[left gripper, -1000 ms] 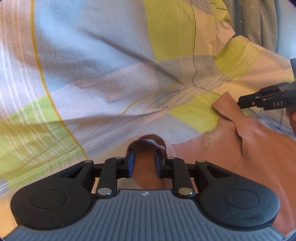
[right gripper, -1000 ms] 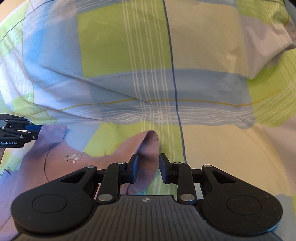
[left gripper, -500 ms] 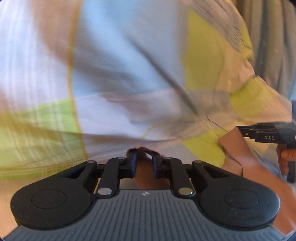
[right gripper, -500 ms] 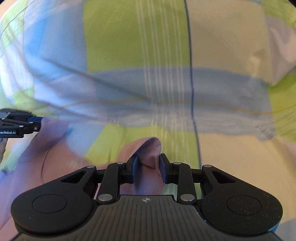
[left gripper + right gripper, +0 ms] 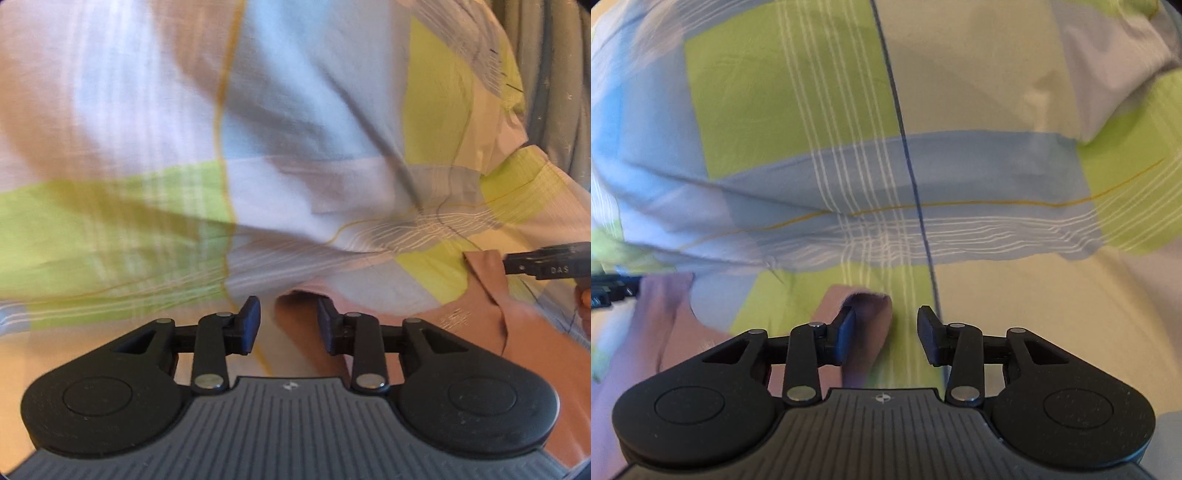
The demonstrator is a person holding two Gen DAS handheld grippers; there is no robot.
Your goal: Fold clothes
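Pink garment point(image 5: 491, 325) lies flat across both open jaws

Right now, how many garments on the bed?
1: a pink garment on the checked bedsheet, between the open left gripper and open right gripper. Others may lie outside view.

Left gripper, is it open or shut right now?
Open. The left gripper has a clear gap between its fingers, and the pink garment lies loose in that gap on the checked sheet.
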